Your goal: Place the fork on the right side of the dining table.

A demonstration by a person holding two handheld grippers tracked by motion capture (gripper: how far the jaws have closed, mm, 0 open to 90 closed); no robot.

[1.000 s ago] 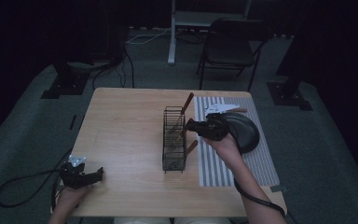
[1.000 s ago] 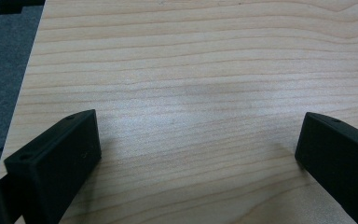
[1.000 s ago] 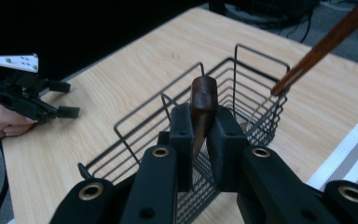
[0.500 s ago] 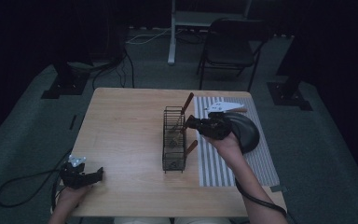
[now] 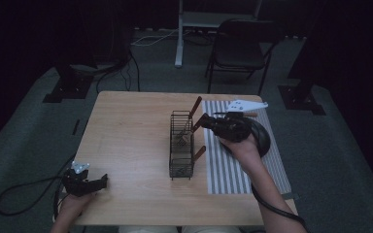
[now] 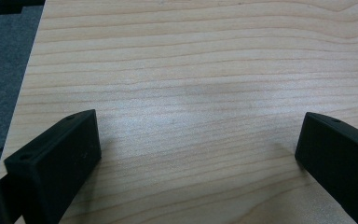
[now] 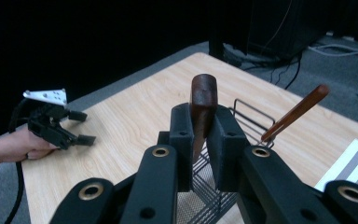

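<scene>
The right hand-held gripper (image 7: 200,140) is clamped on the brown wooden handle (image 7: 202,109) of a utensil, held above the black wire basket (image 5: 181,145) at the middle of the tabletop (image 5: 126,145). Against a second ago, this hand-held gripper and the handle sit a little higher over the basket. Another wooden handle (image 5: 195,107) leans out at the basket's 12 o'clock end, and one (image 5: 198,154) juts toward 3 o'clock over the striped mat (image 5: 228,170). The left hand-held gripper (image 5: 97,182) rests at the tabletop's 7 o'clock corner near the edge, jaws spread wide with nothing between, unmoved. Bare wood runs from 9 to 11 o'clock. No writing is legible.
</scene>
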